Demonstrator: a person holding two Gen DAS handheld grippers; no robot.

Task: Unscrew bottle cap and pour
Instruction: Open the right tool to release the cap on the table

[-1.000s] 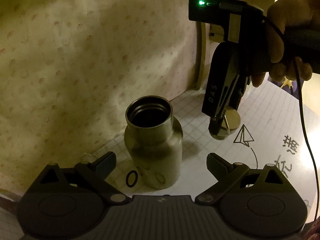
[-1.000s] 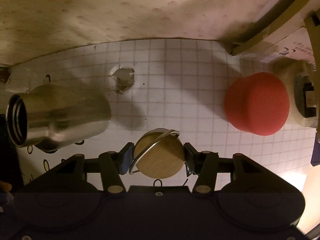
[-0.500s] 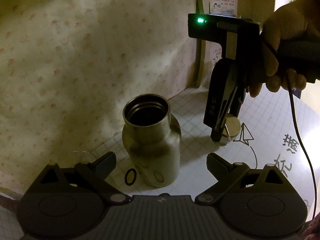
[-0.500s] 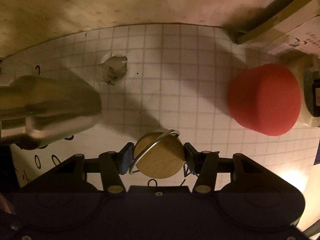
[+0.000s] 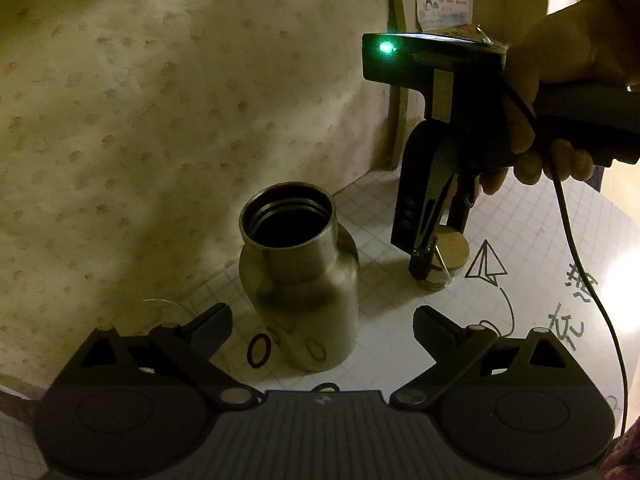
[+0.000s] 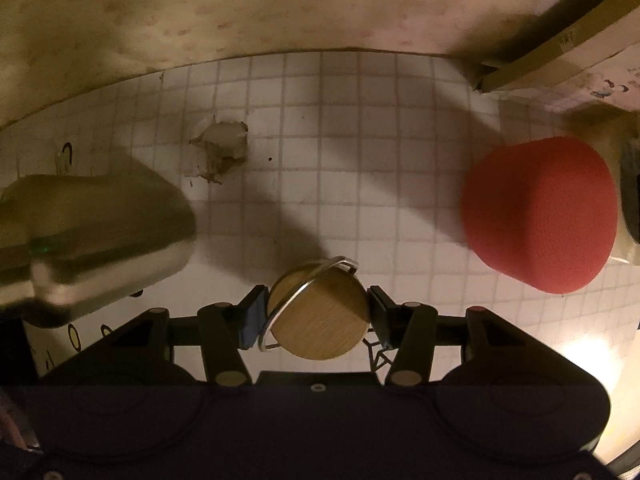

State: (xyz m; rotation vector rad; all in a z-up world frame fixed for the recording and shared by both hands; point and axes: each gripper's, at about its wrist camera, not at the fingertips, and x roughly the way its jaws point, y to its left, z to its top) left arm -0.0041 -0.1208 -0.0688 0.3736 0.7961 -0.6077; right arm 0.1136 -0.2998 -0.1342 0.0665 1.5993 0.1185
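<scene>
Two stages of the task can be judged from these views: the unscrewing is done, and the pouring is yet to come. Your right gripper [image 6: 316, 316] is clamped on the cap [image 6: 318, 314], a round lid with a wood-toned top and a wire bail, one finger pressing each side; in the left wrist view the cap [image 5: 450, 250] sits at or just above the gridded table [image 5: 540, 240], and you cannot tell whether it touches. Your left gripper [image 5: 322, 330] has its fingers spread wide, one on either side of the steel bottle [image 5: 298, 284] but touching neither wall. The bottle stands on the table just in front of this gripper, near the patterned wall [image 5: 160, 100] and left of the cap. Its long axis is vertical, its threaded mouth open and pointing straight up; whether it holds liquid cannot be told from the dark interior. What remains, by this reading, is to put the cap down, close on the bottle, and tip it. A red cup-like object [image 6: 540, 216] stands to the right, well apart from the bottle, and may be the receiving vessel.
</scene>
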